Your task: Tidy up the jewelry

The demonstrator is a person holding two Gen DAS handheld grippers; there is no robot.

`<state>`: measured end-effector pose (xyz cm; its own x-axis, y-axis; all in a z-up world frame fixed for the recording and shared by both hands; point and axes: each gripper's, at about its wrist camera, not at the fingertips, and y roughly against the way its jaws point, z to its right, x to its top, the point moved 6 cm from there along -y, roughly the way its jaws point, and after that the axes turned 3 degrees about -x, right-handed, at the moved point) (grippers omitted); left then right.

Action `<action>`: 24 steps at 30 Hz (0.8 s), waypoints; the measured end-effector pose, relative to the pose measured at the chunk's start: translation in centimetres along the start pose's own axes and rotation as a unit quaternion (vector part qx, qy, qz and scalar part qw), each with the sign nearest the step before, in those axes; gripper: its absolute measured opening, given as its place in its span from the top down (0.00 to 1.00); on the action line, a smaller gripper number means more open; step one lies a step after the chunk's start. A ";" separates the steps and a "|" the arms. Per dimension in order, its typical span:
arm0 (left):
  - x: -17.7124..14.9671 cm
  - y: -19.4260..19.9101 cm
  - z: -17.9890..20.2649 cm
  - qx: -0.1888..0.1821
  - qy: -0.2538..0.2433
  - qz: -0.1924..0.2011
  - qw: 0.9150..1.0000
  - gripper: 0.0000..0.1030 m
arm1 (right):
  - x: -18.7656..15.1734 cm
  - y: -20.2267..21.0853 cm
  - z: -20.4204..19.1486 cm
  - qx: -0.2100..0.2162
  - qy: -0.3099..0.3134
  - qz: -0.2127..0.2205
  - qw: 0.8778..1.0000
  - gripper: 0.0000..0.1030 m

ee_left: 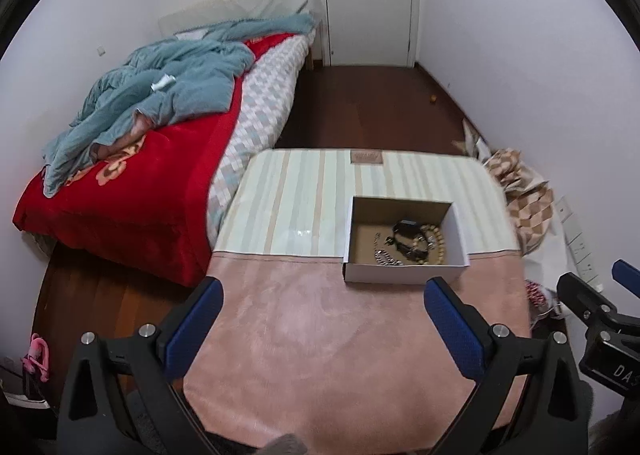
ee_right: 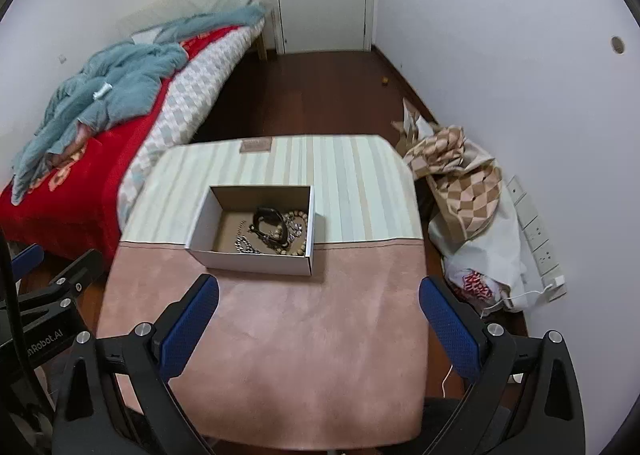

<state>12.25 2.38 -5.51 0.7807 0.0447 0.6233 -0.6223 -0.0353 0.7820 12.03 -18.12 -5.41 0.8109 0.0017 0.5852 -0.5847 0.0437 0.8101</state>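
Left gripper (ee_left: 322, 305) and right gripper (ee_right: 318, 301): both spread wide, empty, hovering above the pink mat (ee_right: 280, 335); jewelry (ee_right: 276, 233) lies tangled in the open cardboard box (ee_right: 250, 263) (right half); descend vertically, isolating one piece to avoid snagging chains.

Soft even indoor light, slight blur, strong fisheye edge warp.

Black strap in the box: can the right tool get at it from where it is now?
Probably yes. The box is open on top, the black strap lies uppermost on the jewelry, and the right tool hangs open over bare pink cloth with nothing between. It must clear the box's near wall.
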 end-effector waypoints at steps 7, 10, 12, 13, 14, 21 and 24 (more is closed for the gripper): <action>0.0 6.3 -0.4 -0.007 0.008 0.032 0.999 0.00 | -0.2 7.9 0.3 0.001 0.001 0.046 0.999 0.02; -0.1 8.1 -0.4 -0.011 0.009 0.040 0.999 0.00 | -0.1 10.5 0.3 -0.001 0.002 0.062 0.998 0.02; -0.2 9.0 -0.4 -0.015 0.008 0.043 0.999 0.00 | -0.2 12.0 0.3 -0.002 0.002 0.069 0.998 0.01; -0.2 9.3 -0.4 -0.016 0.007 0.043 0.999 0.00 | -0.2 12.6 0.3 -0.002 0.003 0.070 0.998 0.01; -0.2 9.8 -0.3 -0.018 0.006 0.045 0.999 0.00 | -0.3 13.2 0.2 -0.002 0.006 0.072 0.997 0.01; -0.1 10.3 0.0 -0.022 -0.002 0.039 0.999 0.00 | -0.5 14.7 -0.1 0.003 0.014 0.062 0.998 0.01; 0.3 9.6 0.2 -0.019 -0.001 0.036 0.999 0.00 | -0.1 13.9 0.1 0.001 0.014 0.054 0.998 0.01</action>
<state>6.53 1.90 2.18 0.7341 0.0417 0.6778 -0.6783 -0.0012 0.7348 3.85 -17.59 5.82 0.7428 0.0340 0.6686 -0.6695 0.0394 0.7418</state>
